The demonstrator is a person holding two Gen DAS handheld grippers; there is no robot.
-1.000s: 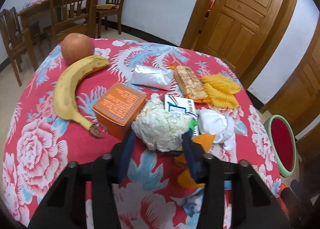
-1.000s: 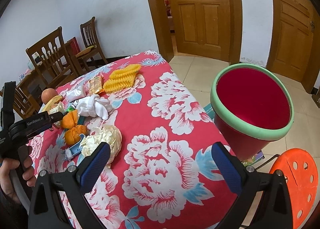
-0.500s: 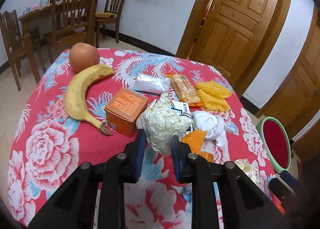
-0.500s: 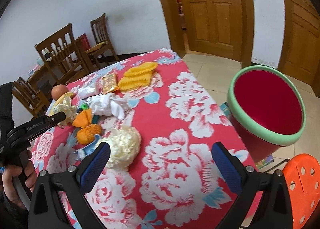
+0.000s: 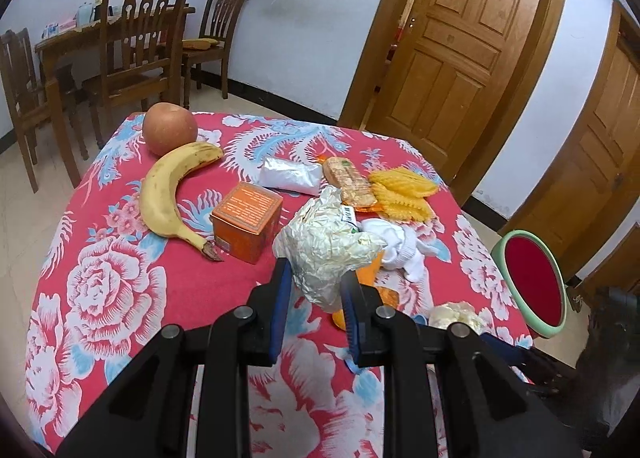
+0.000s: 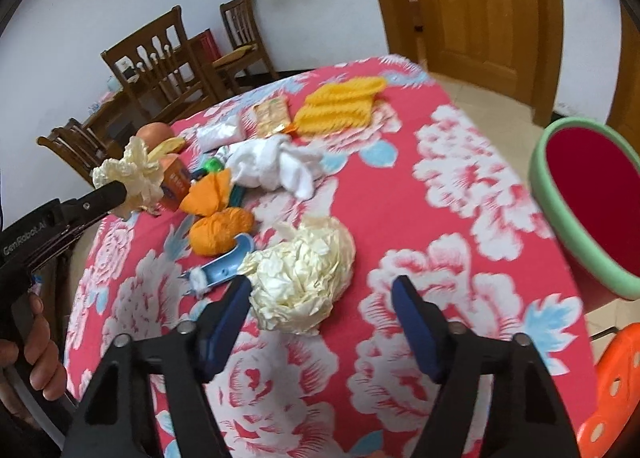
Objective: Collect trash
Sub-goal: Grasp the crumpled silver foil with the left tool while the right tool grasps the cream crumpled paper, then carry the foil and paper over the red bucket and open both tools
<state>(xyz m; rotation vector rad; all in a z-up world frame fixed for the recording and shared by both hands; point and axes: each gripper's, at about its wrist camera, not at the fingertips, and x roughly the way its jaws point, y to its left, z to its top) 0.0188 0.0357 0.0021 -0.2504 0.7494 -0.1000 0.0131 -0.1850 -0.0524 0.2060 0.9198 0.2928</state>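
Observation:
My left gripper [image 5: 316, 278] is shut on a crumpled silvery-cream paper wad [image 5: 328, 246] and holds it clear of the red flowered tablecloth [image 5: 120, 298]. The right wrist view shows that same wad [image 6: 128, 174] at the tip of the left gripper [image 6: 120, 192], on the left. A second cream paper wad [image 6: 304, 278] lies on the cloth between the fingers of my right gripper [image 6: 320, 286]. Its jaws are closing; the left pad is at the wad's edge and the right pad stands apart. A red bin with a green rim [image 6: 538, 178] stands off the table's right side.
Two orange wads [image 6: 220, 230], a blue plastic piece [image 6: 224, 262] and a white cloth [image 6: 272, 162] lie mid-table. Farther back are an orange box [image 5: 246, 222], banana [image 5: 164, 194], apple [image 5: 170, 128], silver packet [image 5: 288, 176], cracker pack [image 5: 348, 182] and yellow wavy snacks [image 5: 400, 194]. An orange stool [image 6: 616, 386] is by the bin.
The left gripper closed on the silvery wad and lifted it off the cloth. The right gripper swung left and down over the second wad, and its jaws narrowed.

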